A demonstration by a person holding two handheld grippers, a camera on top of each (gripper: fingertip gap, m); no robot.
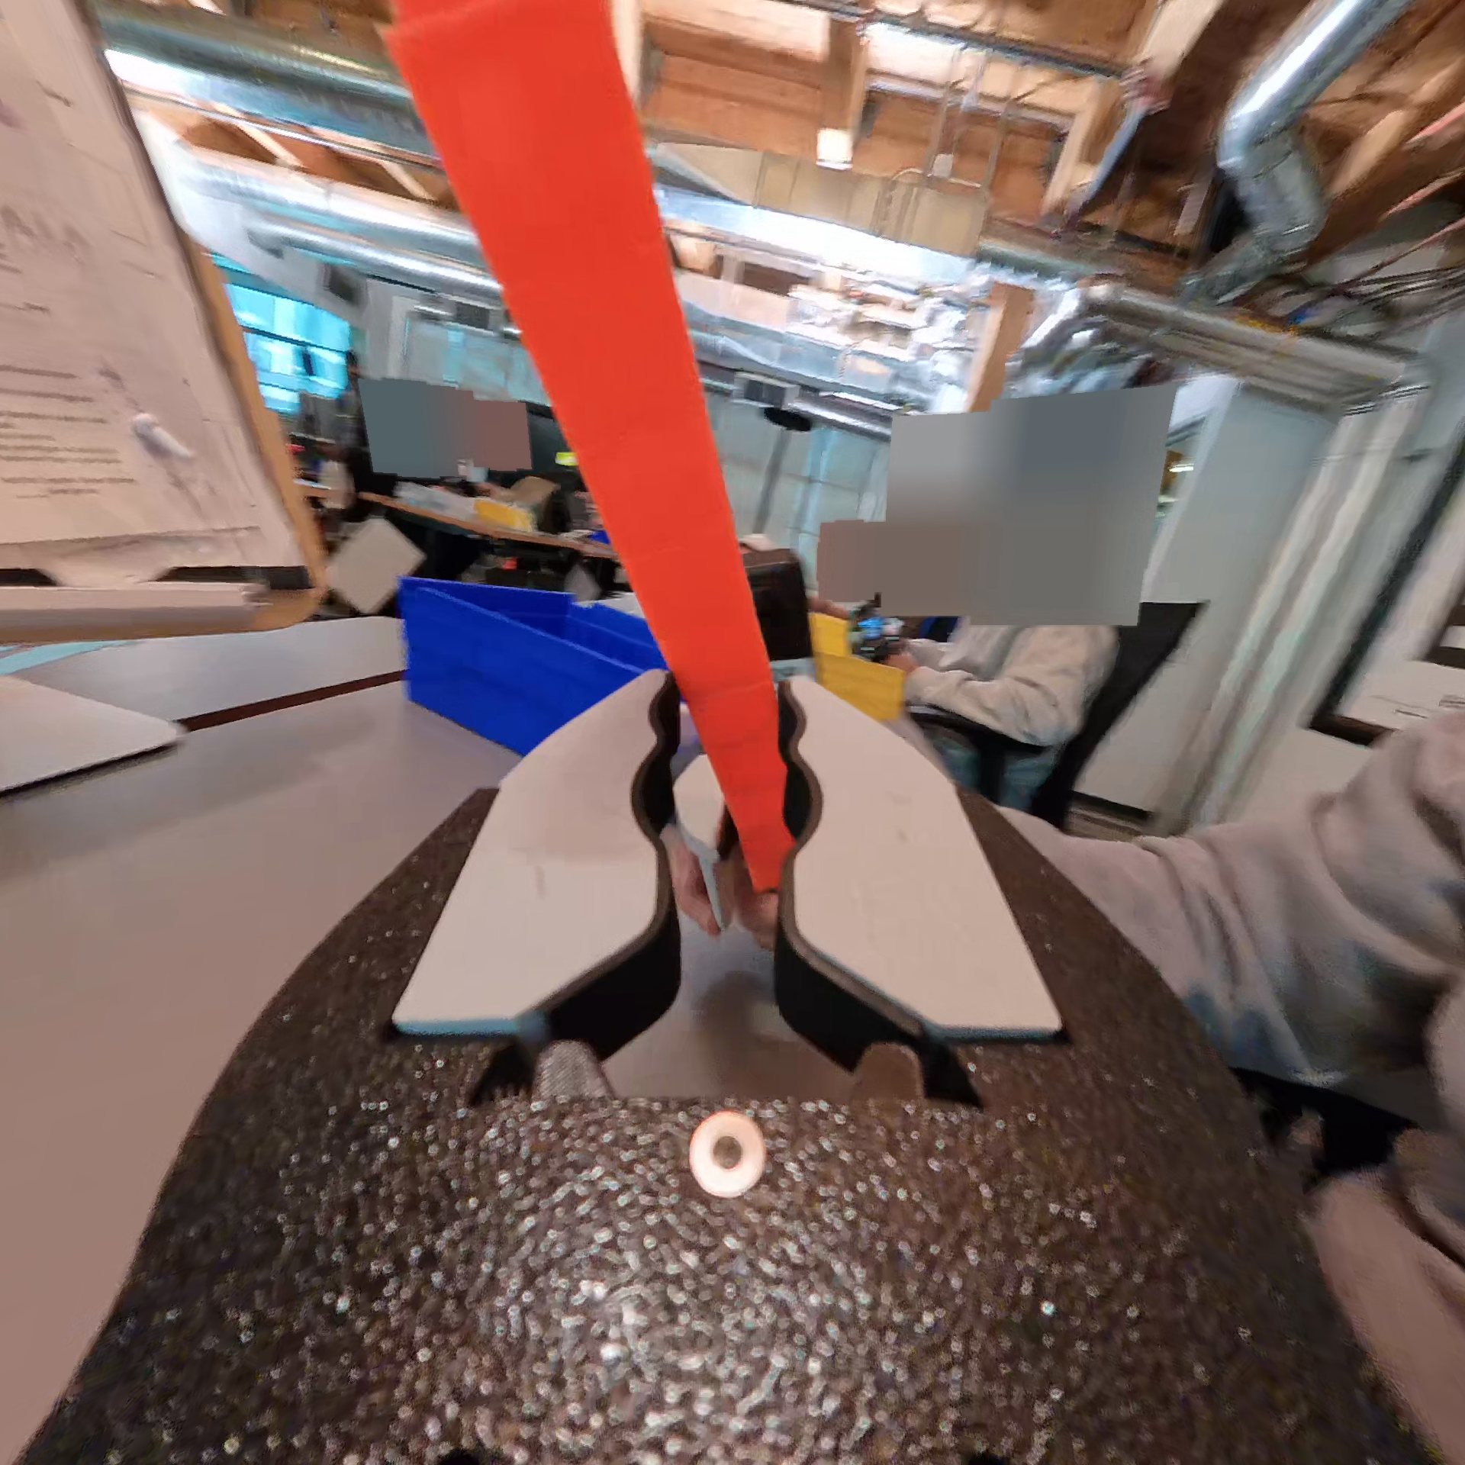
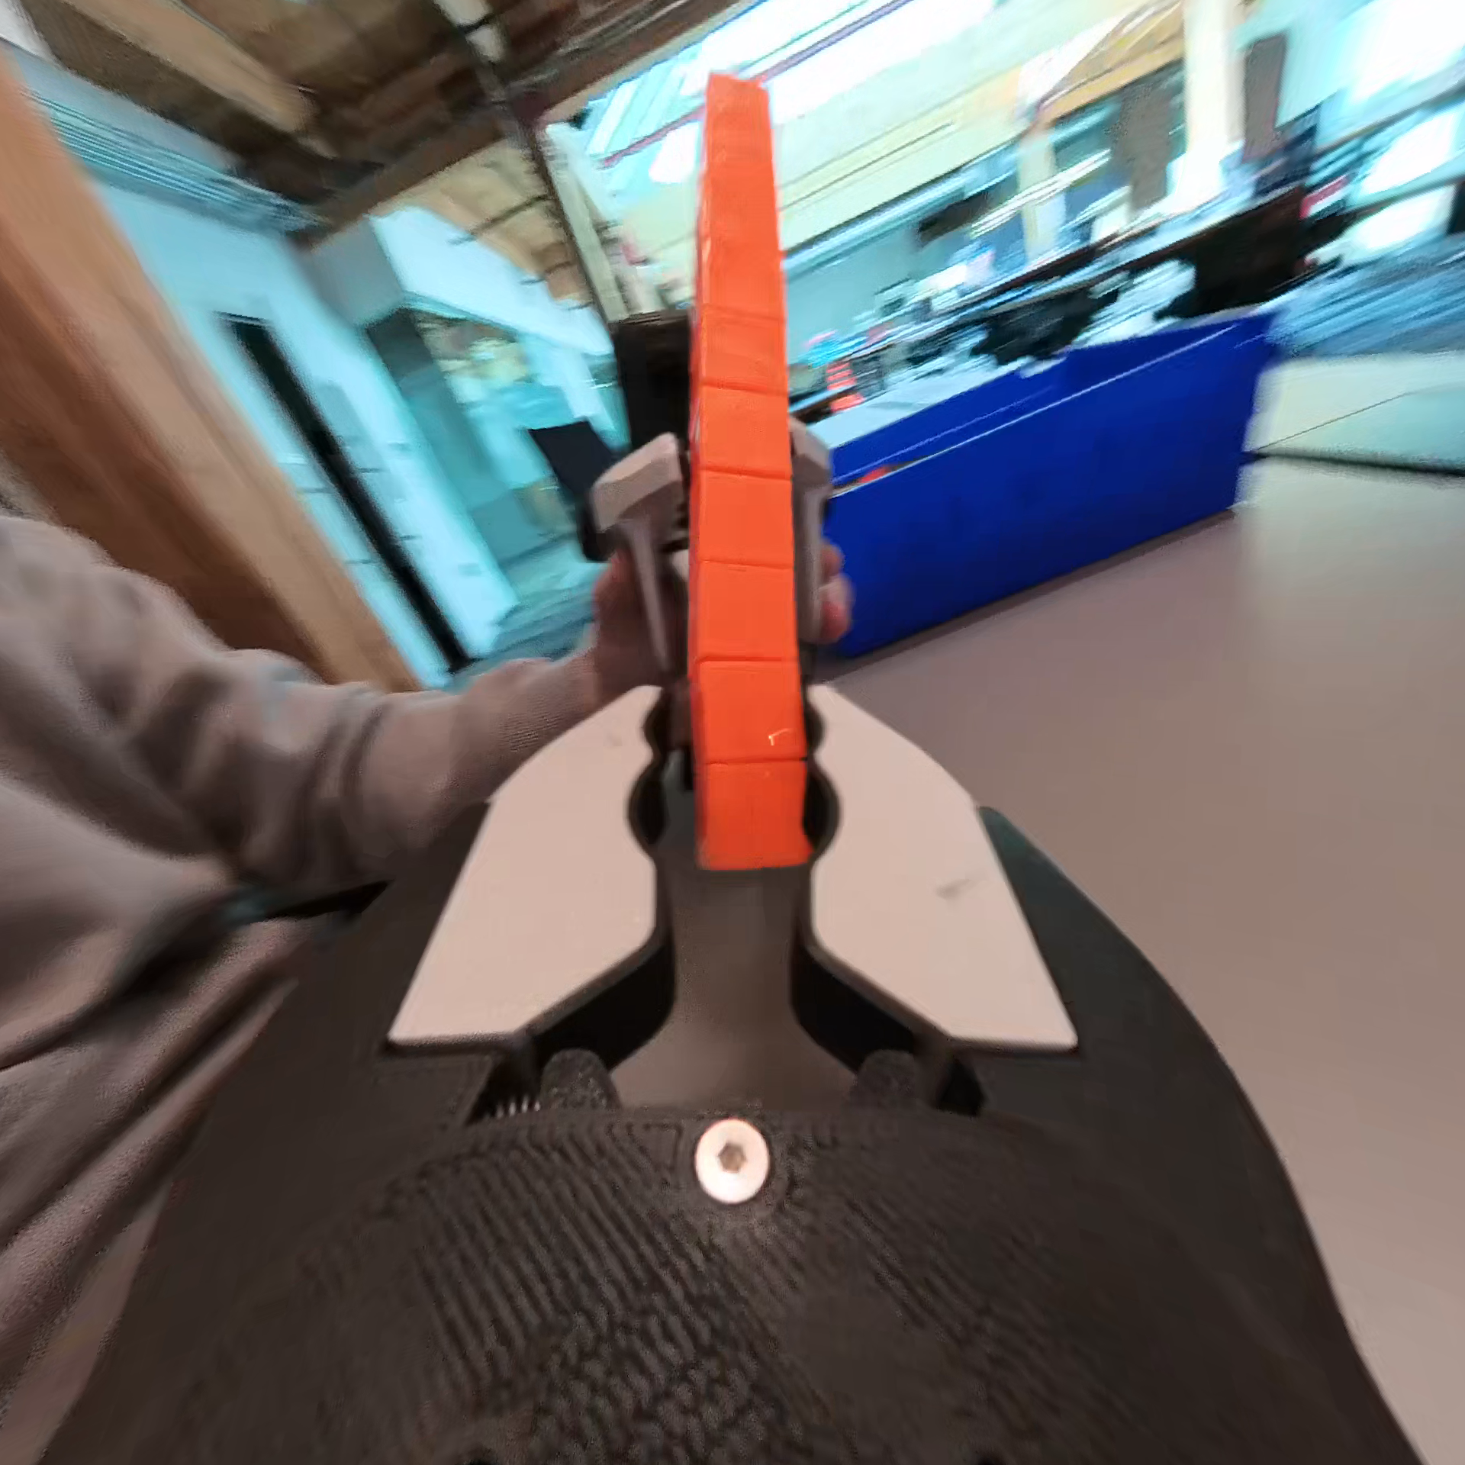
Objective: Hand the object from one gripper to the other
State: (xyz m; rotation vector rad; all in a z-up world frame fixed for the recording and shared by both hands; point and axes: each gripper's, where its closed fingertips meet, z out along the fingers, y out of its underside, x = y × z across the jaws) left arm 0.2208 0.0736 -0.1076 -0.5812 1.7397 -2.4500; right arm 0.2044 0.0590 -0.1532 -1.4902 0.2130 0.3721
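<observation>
A grey tabletop (image 2: 1189, 753) carries a blue bin (image 2: 1030, 491) beyond both grippers. The right gripper (image 2: 733, 761) clamps the near end of a long orange segmented bar (image 2: 741, 515). The left gripper (image 1: 725, 761) is closed narrowly around the same bar (image 1: 594, 357).

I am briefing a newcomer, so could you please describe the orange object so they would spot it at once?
Start at the grey table with the blue bin on it. Above it, two grippers meet around a long orange bar standing upright between their fingers. It is the only orange thing, scored into square segments.
</observation>
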